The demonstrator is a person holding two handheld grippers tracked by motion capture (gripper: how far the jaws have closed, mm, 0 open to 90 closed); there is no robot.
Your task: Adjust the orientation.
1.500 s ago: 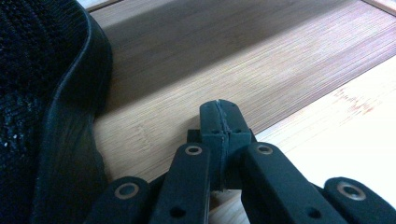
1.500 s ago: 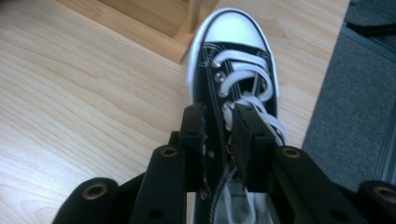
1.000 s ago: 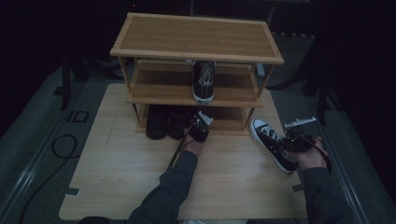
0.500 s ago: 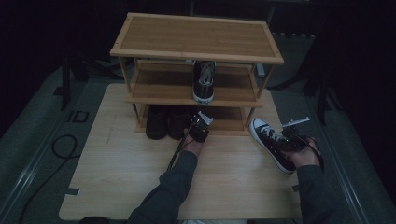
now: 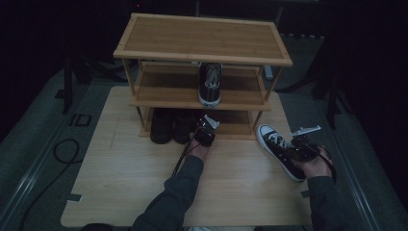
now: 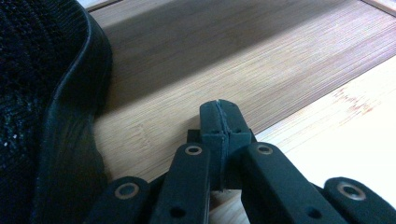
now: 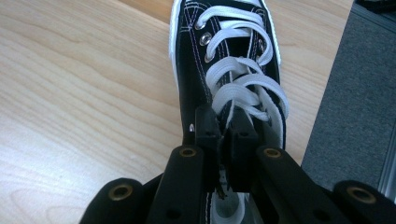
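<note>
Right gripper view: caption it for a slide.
Right gripper pinching the collar of a black lace-up sneaker on the wooden table.

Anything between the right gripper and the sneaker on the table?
No. The right gripper is already on the black high-top sneaker, its jaws just closed on the side wall beside the white laces; nothing visible intervenes.

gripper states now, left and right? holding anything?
Left gripper: closed, fingers pressed together on nothing, beside a black shoe on the rack's bottom shelf.
Right gripper: just closed, fingers gripping the laced sneaker at its collar.
</note>
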